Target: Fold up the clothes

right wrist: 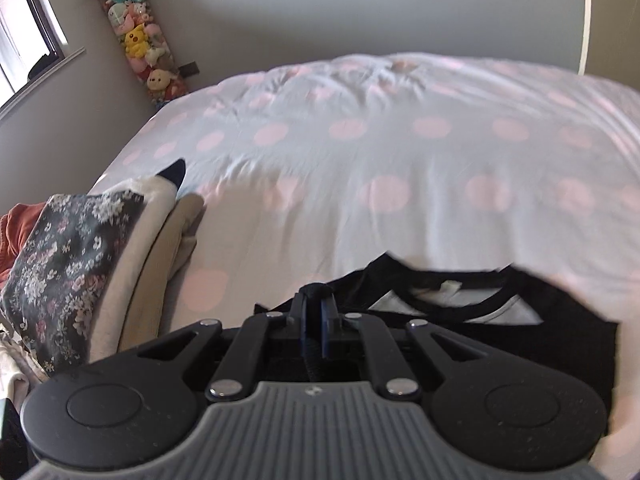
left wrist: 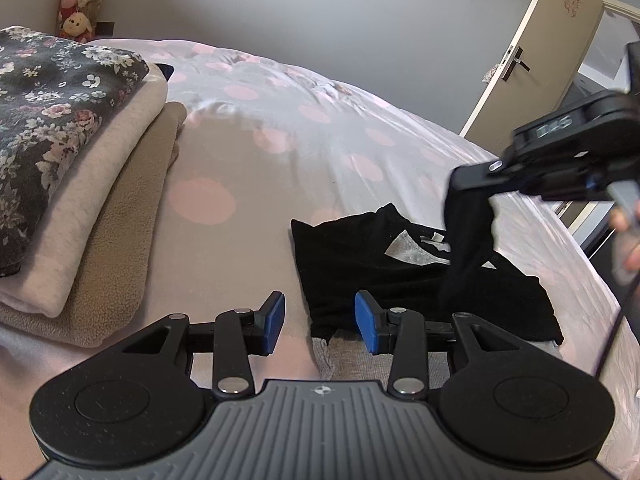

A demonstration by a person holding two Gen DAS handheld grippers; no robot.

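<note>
A black shirt (left wrist: 384, 272) with a grey and white inner neck lies partly folded on the bed; it also shows in the right wrist view (right wrist: 520, 320). My left gripper (left wrist: 320, 320) is open and empty, its blue pads on either side of the shirt's near left corner, just above it. My right gripper (right wrist: 316, 320) is shut on a fold of the black shirt and lifts it. In the left wrist view the right gripper (left wrist: 472, 184) hangs above the shirt's right side with black cloth trailing down from it.
A stack of folded clothes (left wrist: 72, 168), floral on top, cream and tan below, sits on the bed's left; it also shows in the right wrist view (right wrist: 80, 260). The polka-dot bedsheet (left wrist: 280, 140) stretches behind. A door (left wrist: 532, 52) stands at right. Plush toys (right wrist: 136, 28) hang in the corner.
</note>
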